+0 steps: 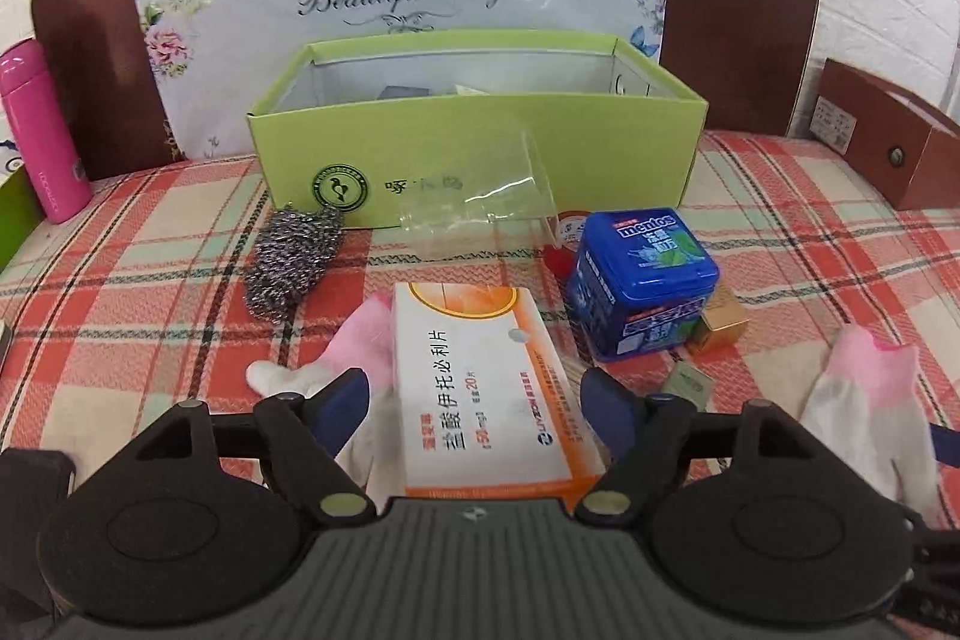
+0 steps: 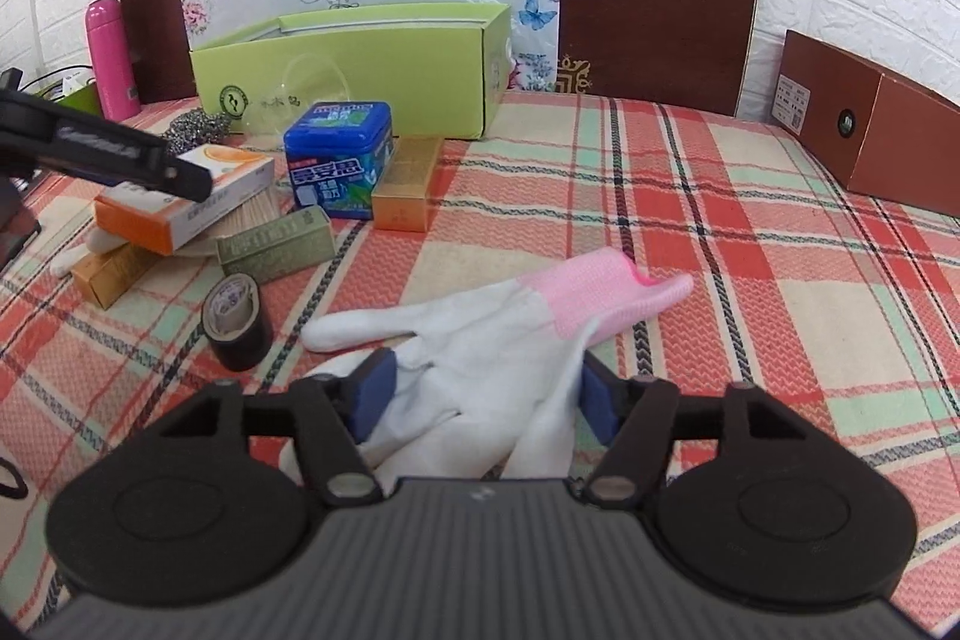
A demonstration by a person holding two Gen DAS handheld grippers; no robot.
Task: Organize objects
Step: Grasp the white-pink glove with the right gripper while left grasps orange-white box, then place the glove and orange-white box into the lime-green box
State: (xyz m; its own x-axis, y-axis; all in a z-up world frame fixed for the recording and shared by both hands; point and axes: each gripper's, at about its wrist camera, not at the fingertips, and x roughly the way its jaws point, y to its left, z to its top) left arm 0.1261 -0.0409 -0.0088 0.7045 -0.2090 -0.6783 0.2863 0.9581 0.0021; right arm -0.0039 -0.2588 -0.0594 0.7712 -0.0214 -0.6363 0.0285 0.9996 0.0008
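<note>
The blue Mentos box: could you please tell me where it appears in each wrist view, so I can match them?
Left wrist: the blue Mentos box sits right of centre, in front of the green box.
Right wrist: it sits left of centre, upper half, beside a gold carton.
Shared landmark: the green box.

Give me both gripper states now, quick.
Left gripper: jaws open, straddling the orange-and-white medicine box, pads not pressing it.
Right gripper: jaws open around the white-and-pink glove, no grip visible.
</note>
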